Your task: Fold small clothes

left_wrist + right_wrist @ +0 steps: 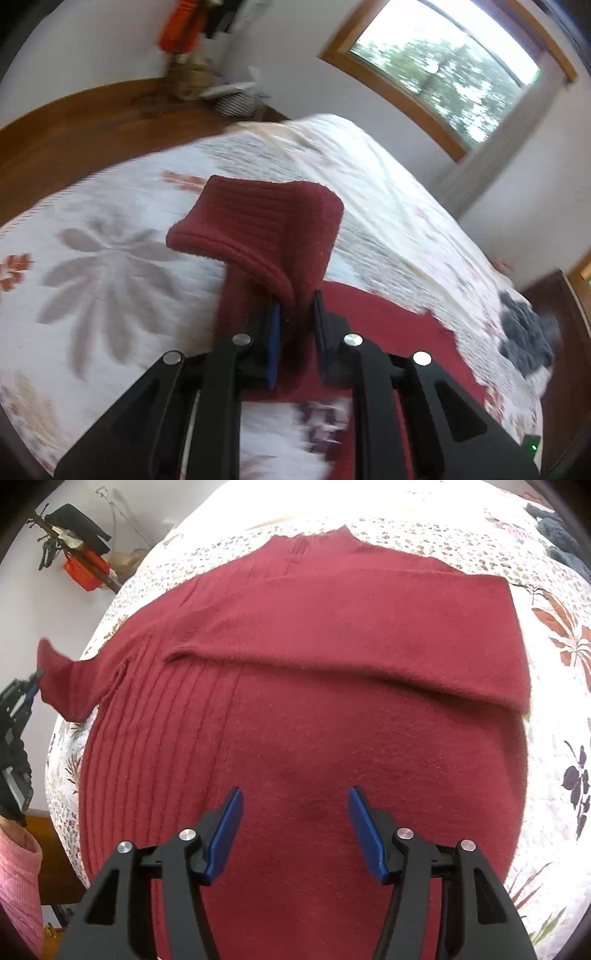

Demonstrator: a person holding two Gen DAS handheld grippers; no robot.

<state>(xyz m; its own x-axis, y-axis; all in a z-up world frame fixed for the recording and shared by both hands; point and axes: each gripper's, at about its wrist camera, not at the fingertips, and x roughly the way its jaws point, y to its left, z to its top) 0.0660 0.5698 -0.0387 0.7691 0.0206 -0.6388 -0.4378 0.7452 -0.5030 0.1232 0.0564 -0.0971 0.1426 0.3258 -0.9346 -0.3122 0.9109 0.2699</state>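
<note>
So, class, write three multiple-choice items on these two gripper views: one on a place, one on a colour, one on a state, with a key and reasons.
1. Where does the sweater lie?
A. On a floral bedspread
B. On a wooden floor
C. In a basket

2. What colour is the sweater?
A. Grey
B. Dark red
C. Green

3. How is the right gripper?
A. Shut on a cuff
B. Out of view
C. Open above the sweater

Key: 1 A, floral fabric surrounds it; 2 B, both views show dark red knit; 3 C, its blue pads stand wide apart, while the left gripper pinches the sleeve.
</note>
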